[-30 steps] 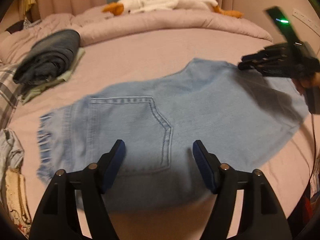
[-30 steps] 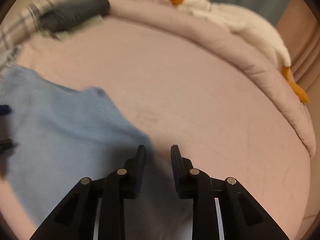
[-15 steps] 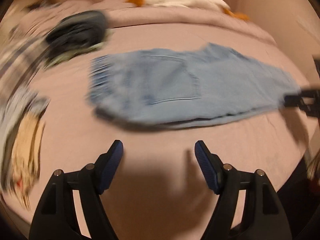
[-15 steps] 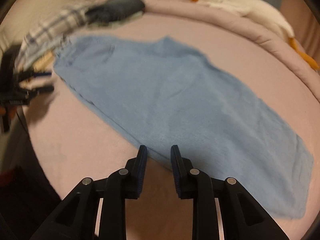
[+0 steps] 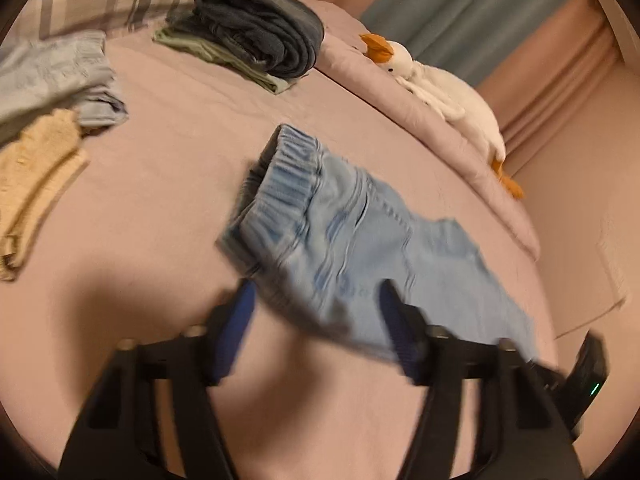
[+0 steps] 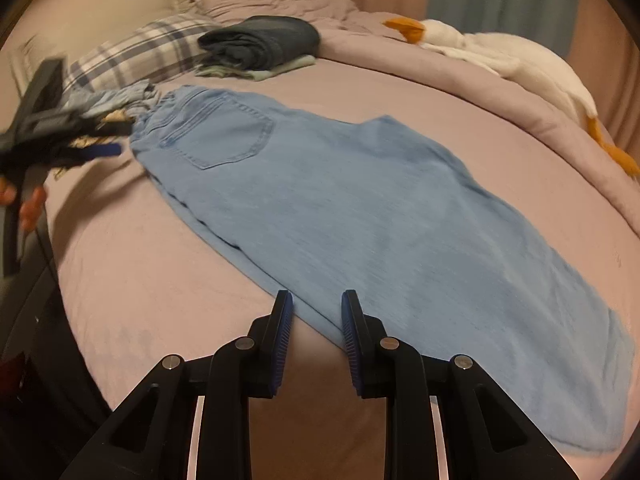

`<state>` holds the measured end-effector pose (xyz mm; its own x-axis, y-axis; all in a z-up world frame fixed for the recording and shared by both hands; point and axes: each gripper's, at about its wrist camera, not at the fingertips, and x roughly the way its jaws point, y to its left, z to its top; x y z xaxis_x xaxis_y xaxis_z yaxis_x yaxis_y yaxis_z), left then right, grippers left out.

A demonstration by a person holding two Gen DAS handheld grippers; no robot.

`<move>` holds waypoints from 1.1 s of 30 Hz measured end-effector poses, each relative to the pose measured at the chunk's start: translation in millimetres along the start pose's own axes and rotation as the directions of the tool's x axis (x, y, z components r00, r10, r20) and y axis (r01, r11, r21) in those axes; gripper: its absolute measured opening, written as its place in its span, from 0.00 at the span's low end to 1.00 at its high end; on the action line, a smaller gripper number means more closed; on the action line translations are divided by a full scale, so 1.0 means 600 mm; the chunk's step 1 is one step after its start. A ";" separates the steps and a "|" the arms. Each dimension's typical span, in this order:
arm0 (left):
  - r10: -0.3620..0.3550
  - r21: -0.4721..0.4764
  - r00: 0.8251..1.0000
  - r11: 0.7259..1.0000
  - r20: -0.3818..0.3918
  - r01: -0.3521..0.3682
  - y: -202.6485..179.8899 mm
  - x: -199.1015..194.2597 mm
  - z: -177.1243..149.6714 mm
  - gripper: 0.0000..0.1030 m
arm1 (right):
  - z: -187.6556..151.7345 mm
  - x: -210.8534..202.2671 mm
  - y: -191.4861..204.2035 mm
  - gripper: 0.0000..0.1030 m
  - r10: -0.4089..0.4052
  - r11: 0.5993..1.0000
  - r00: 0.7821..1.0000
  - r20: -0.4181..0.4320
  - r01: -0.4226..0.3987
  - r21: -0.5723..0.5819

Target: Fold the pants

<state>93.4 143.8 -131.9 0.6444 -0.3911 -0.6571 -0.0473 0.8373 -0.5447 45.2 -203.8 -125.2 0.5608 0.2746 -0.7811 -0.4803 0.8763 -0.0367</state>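
Light-blue denim pants lie flat and lengthwise on the pink bed sheet, back pocket up. Their elastic waistband points away in the left wrist view. My left gripper hovers at the waistband end with its jaws closing. The near edge of the pants shows between its blue pads, which do not press on it. From the right wrist view, the left gripper sits just left of the waistband. My right gripper stands narrowly open at the near long edge of the leg, holding nothing.
A stack of folded dark jeans rests at the back by a plaid pillow. A white plush goose lies on the rolled quilt. Crumpled pale-blue and yellow clothes lie left of the waistband. The bed's edge drops at lower left.
The left gripper has rolled and swung round to the waistband end, and its jaws have narrowed. The right gripper has drawn back to the leg's near edge, its narrow gap unchanged.
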 end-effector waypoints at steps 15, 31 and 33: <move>0.018 0.004 0.996 1.000 0.083 -0.018 -0.007 -0.012 0.032 0.19 | 0.036 0.040 0.048 0.08 -0.013 0.981 1.000 -0.014 0.010 -0.194; 0.154 0.230 0.982 0.957 0.112 -0.177 -0.060 -0.038 0.005 0.41 | 0.050 -0.005 0.015 0.17 0.118 0.992 0.992 0.035 -0.116 -0.049; 0.102 0.314 0.992 0.942 0.073 -0.120 -0.109 -0.008 -0.003 0.41 | 0.059 0.018 -0.003 0.17 0.063 0.998 0.997 0.033 -0.063 0.013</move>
<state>92.1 89.9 -94.2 0.6899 -0.2749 -0.6697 0.1180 0.9554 -0.2707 75.9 -188.1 -111.4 0.5515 0.3420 -0.7609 -0.5061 0.8622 0.0207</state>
